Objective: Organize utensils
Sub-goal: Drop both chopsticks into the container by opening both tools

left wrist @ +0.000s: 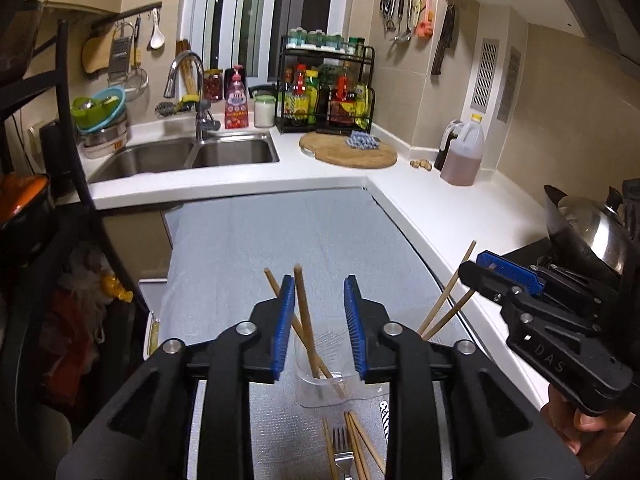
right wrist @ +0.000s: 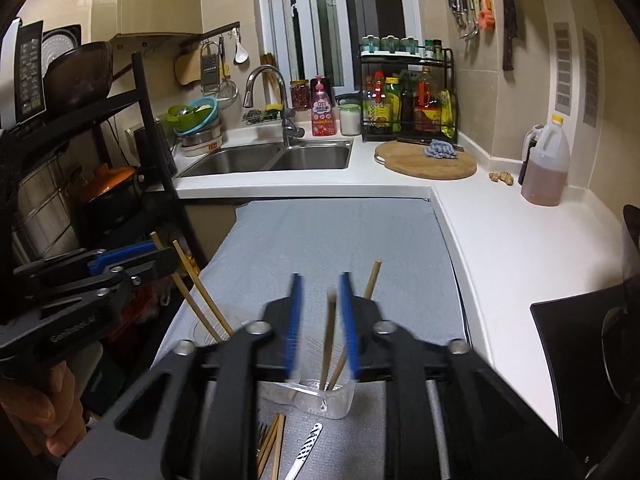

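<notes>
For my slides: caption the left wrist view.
Left tool open above a clear cup holding two chopsticks.

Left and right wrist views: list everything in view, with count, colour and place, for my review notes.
Clear cups: two, transparent, on the mat, one below each gripper.
Standing chopsticks: four, wooden, two per cup.
Loose chopsticks: several, wooden, lying on the near mat.
Fork: one, silver, among the loose chopsticks.
Striped handle: one, white and black, beside them.
Mat: one, grey.
Cutting board: one, wooden, far counter.
Oil jug: one, amber, right counter.
Sink: double, steel, far left.
Left gripper: black, blue pads, open.
Right gripper: same, open.
</notes>
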Demonstrator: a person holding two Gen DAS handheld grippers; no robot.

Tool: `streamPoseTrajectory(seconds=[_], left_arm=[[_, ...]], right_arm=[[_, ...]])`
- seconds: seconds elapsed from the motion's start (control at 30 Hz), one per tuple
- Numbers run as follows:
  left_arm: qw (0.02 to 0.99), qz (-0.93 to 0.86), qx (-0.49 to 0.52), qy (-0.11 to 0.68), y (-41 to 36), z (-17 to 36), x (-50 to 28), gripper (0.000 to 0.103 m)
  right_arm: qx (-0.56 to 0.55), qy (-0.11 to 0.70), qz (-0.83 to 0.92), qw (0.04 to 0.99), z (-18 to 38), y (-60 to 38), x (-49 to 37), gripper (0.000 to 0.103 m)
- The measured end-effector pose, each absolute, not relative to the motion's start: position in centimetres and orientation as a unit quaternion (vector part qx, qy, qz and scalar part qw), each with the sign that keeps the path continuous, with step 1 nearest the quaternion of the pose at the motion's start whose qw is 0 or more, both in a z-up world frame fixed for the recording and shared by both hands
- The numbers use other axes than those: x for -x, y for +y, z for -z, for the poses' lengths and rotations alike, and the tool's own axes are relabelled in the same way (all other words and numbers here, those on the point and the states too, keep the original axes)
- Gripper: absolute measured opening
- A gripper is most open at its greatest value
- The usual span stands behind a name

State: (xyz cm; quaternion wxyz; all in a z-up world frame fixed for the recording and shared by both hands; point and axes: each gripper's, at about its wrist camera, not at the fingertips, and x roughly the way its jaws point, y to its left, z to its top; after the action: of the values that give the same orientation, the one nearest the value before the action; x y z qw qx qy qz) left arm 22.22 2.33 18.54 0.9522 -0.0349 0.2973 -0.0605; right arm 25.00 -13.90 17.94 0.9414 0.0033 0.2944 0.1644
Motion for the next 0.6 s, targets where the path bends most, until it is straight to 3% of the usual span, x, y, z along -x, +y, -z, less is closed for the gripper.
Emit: streamPoseTrajectory(seconds=[0.33,0.53,0.6], left_arm=[[0.97,0.064,0.03,0.233,2.4,-23.5,-15.3,0.028],[0.971,0.071,0.042,0.223,2.9,-21.7,-10.1,0.028],[0.971,0.072,0.049,0.224,3.1,-19.9,-8.4,0.028]], right_arm=[[0.009,0.246,-0.127,0.961,-21.6,-15.5,-20.3,0.036],[-0.006,0.198,-0.119,0.973,-22.7,-17.2,-14.3,0.036],[-0.009,0.188,-0.119,0.975,-21.8,-17.5,-11.9,0.031]])
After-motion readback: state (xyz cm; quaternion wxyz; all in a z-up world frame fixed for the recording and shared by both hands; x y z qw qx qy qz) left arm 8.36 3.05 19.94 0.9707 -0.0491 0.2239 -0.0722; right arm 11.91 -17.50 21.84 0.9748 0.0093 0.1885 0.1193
